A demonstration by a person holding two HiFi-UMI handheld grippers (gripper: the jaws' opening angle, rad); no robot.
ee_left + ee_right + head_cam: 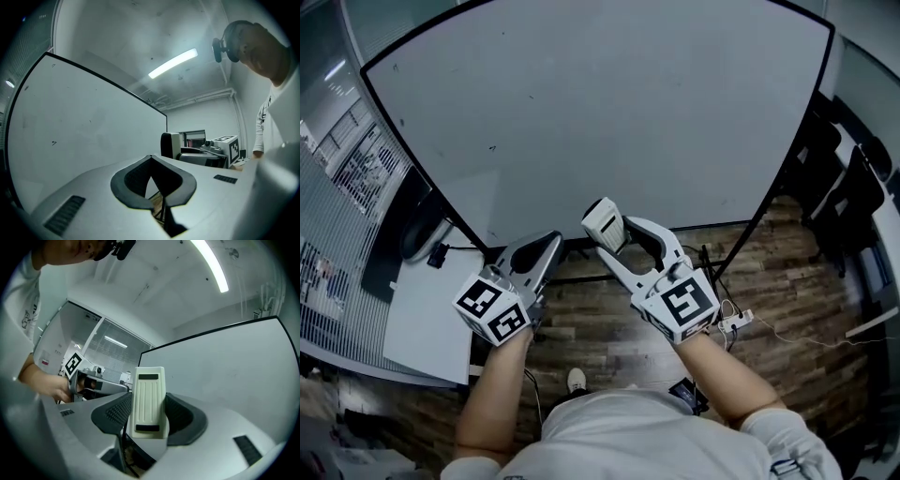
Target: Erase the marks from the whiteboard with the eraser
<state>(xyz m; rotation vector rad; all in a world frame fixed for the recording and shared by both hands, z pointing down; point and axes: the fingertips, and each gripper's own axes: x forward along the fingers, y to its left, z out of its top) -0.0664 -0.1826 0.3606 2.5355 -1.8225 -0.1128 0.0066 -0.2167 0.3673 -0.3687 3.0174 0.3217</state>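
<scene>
We hold both forearms forward, side by side, toward the bottom edge of the smooth white whiteboard (609, 112). Our right claw (615, 236) pinches the ribbed, cream plastic eraser (603, 223) upright near the middle of that edge. Our left claw (547, 246) has its dark ridged pads (127, 183) pressed together on nothing, tips pointing at the board.

Floor: dark brown wood-plank flooring (609, 314), viewed steeply from above.
Standing on it: the black metal stand (581, 278) carrying the large white black-framed whiteboard (609, 103); a white flat-topped desk (422, 319) at the left edge; dark office chairs (839, 202) at the right. A small white plug adapter (737, 322) lies loose on the planks, well apart from the desk.
</scene>
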